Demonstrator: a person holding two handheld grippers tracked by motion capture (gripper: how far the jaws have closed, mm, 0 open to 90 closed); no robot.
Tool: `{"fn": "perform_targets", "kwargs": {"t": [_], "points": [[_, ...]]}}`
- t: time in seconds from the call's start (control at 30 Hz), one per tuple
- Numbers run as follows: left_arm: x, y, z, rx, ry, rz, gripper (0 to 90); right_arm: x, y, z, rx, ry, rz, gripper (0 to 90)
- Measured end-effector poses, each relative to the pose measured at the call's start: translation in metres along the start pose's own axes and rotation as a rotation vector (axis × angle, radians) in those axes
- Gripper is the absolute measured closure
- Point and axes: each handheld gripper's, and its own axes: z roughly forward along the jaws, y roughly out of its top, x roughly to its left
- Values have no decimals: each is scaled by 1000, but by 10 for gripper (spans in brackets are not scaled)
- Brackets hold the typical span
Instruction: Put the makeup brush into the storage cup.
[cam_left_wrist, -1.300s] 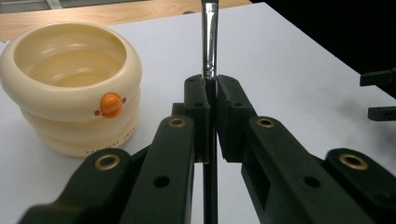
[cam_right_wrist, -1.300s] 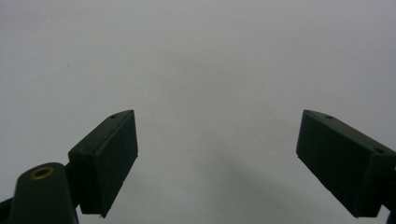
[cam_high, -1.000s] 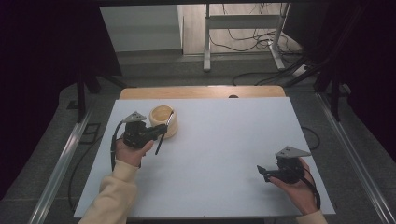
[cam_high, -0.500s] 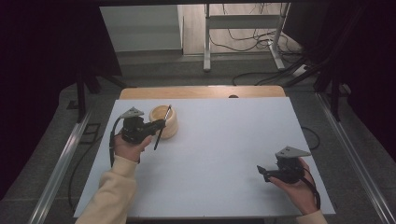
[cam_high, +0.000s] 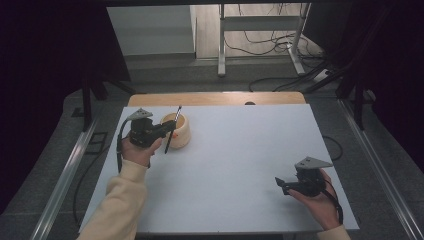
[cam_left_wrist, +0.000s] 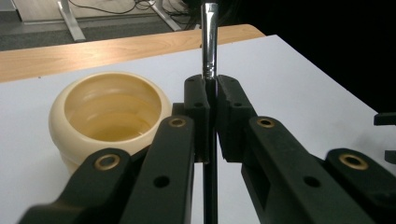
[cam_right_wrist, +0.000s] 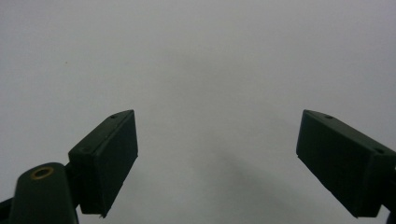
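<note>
Left gripper (cam_high: 167, 131) lifted brush (cam_high: 172, 129) higher, nearer bowl (cam_high: 180, 131)

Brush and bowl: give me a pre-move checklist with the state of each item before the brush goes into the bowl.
1. Grip: left gripper shut on the brush, handle clamped between both pads. Ok.
2. Brush attitude: near upright, ferrule end above the jaws, slightly tilted in the high view. Ok.
3. Bowl: upright on the table, mouth open. Ok.
4. Bowl contents: inside looks bare in the left gripper view. Ok; liquid cannot tell.
5. Brush tip relative to bowl: lower end hangs beside the bowl, not over its mouth. Not ok.
6. Right gripper: open, near the table's front right, far from the bowl. Ok.
</note>
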Motion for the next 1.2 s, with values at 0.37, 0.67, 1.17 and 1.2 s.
{"fn": "perform_targets", "kwargs": {"t": [0.37,0.67,1.17,1.2], "points": [[3,5,3,-12,-1,1,838,-1,0,0,-1,0,3,129],[6,11,8,-6,6,12,839,-1,0,0,-1,-1,4,129],[19,20,19,-14,28,15,838,-1,1,2,5,0,4,129],[20,20,20,-16,29,14,838,-1,0,2,5,-1,5,129]]}}
